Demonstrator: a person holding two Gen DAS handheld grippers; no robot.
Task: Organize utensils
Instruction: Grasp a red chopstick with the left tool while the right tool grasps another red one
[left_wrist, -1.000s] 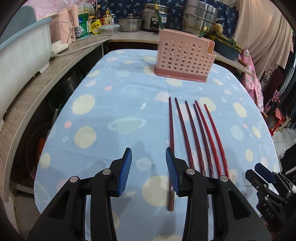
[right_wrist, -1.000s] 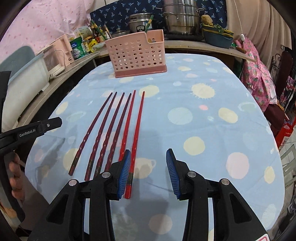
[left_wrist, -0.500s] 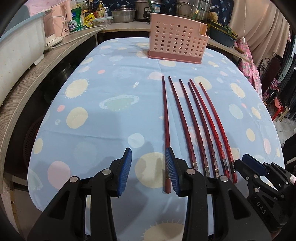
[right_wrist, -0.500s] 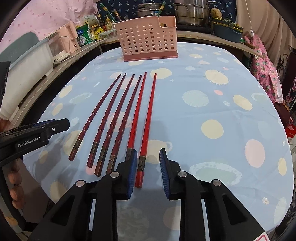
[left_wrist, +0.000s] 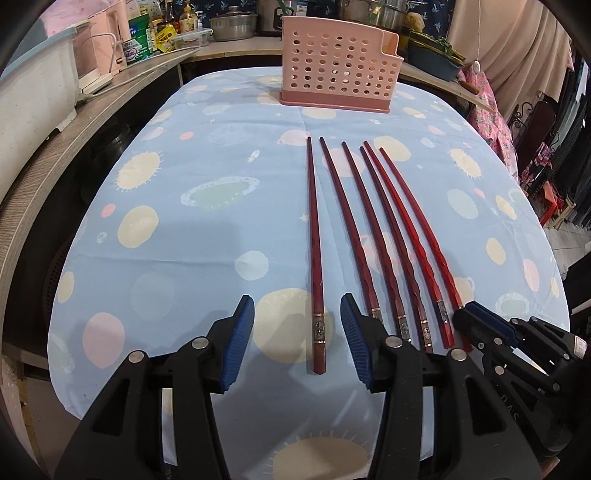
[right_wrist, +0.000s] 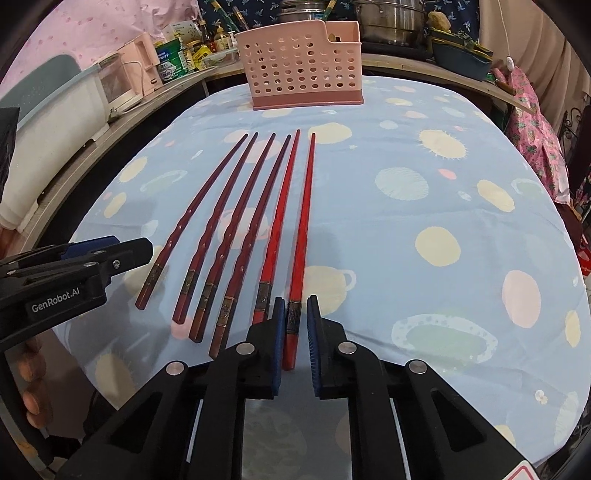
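Planet-print tablecloth (left_wrist: 221, 229): six red chopsticks (right_wrist: 236, 229) lie fanned. Right gripper (right_wrist: 295, 314), just closing, clamps the rightmost chopstick (right_wrist: 301, 236); left gripper (left_wrist: 297, 314), newly widened, straddles the leftmost chopstick (left_wrist: 316, 258) untouched.

Left gripper (left_wrist: 297, 314): jaws have just been opening; now straddle the leftmost chopstick (left_wrist: 316, 258), pads clear of it. Right gripper (right_wrist: 294, 314): jaws have just been closing; now almost together around the rightmost chopstick (right_wrist: 301, 236). Both grippers lower, nearer the cloth.

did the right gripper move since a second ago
Yes. The right gripper has shifted right relative to the rightmost chopstick, which now sits between its jaws; they have just been closing on it.
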